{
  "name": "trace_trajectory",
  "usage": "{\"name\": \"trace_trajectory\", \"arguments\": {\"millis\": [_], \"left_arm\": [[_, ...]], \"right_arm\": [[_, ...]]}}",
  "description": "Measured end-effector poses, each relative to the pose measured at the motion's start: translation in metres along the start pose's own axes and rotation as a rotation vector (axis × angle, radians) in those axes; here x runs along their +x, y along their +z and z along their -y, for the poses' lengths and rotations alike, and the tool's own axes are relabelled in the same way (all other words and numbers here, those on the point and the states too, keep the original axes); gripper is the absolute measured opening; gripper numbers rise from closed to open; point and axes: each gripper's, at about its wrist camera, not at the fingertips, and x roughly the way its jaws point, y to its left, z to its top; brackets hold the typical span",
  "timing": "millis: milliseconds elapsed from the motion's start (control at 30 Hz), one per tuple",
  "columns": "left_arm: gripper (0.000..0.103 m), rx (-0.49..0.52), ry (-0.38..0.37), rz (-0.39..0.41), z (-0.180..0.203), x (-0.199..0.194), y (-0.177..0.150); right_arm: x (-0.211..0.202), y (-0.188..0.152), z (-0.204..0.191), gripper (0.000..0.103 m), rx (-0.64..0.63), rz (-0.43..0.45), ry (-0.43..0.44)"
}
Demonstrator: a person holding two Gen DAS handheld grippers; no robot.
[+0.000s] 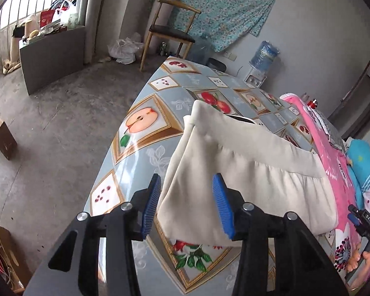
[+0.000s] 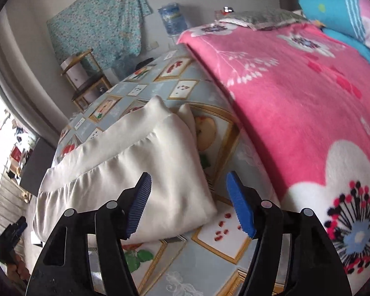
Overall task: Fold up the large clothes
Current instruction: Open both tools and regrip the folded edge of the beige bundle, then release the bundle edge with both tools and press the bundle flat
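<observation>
A cream garment (image 1: 246, 172) lies folded in layers on the fruit-patterned tablecloth (image 1: 140, 133). My left gripper (image 1: 187, 206) hovers over its near left corner, jaws open, blue pads (image 1: 150, 204) on either side of the cloth edge without pressing on it. In the right wrist view the same cream garment (image 2: 135, 172) shows, and my right gripper (image 2: 190, 204) is open above its near right corner and the tablecloth (image 2: 219, 241). The right gripper (image 1: 362, 222) also appears at the edge of the left wrist view, held by a hand.
A pink flowered blanket (image 2: 296, 98) covers the table's right part, with a blue plush cushion (image 2: 333, 7) beyond. A wooden chair (image 1: 170, 29) stands past the far end, a water dispenser (image 1: 261, 59) by the wall. Cardboard boxes (image 1: 2, 135) sit on the concrete floor at left.
</observation>
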Motion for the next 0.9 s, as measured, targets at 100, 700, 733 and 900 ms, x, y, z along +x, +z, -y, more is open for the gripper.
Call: {"name": "trace_trajectory", "arguments": {"millis": [100,700,733,900], "left_arm": [[0.044,0.051,0.001,-0.041,0.008,0.029,0.026],[0.005,0.127,-0.003,-0.039,0.025,0.108,0.097],[0.005,0.151,-0.008,-0.001,0.029,0.098,0.097],[0.004,0.22,-0.06,0.161,0.05,0.046,0.11]], "right_arm": [[0.021,0.022,-0.026,0.073,-0.117,-0.005,0.065],[0.115,0.079,-0.061,0.005,-0.315,-0.131,-0.005],[0.104,0.079,-0.063,0.005,-0.315,-0.098,-0.009],[0.041,0.088,-0.067,0.004,-0.284,0.096,-0.027]]}}
